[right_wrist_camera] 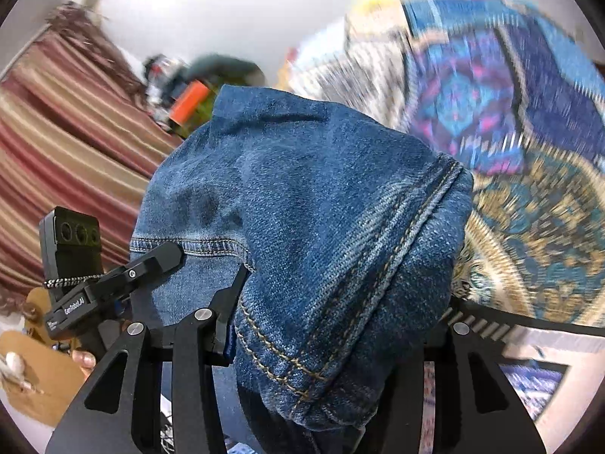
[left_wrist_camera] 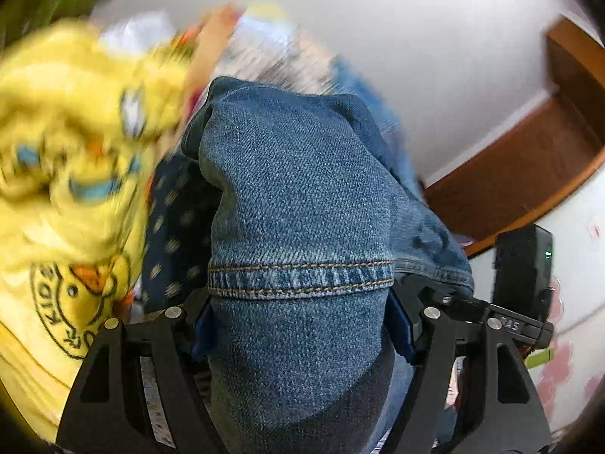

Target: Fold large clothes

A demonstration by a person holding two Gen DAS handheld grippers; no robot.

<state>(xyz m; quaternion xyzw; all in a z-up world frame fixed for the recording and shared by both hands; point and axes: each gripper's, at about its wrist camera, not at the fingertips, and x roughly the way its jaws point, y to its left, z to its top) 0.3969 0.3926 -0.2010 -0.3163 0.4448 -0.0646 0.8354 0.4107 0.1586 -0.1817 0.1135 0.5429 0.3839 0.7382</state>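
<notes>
A pair of blue denim jeans [left_wrist_camera: 295, 204] is being held up in the air by two handheld claws. The left claw [left_wrist_camera: 298, 325] is clamping a hemmed edge of the jeans between its two black fingers, and the cloth is bulging up and forward from it, filling the middle of its view. To the left of this claw, a bright yellow garment [left_wrist_camera: 64, 174] with a cartoon duck print is lying blurred, and a dark blue dotted cloth [left_wrist_camera: 174, 227] is showing just beside the denim. Beyond the claw to the right, a brown wooden frame [left_wrist_camera: 537, 159] is running along a white wall.

The right claw [right_wrist_camera: 332, 340] is gripping another thick, double-stitched part of the jeans [right_wrist_camera: 302, 227], the fabric bunching over its fingers. To its right, a patterned blue, purple and gold blanket [right_wrist_camera: 510, 132] is spreading out, blurred. To its left, a red and tan striped cloth [right_wrist_camera: 64, 132] is lying, with an orange object [right_wrist_camera: 189, 104] beyond it.
</notes>
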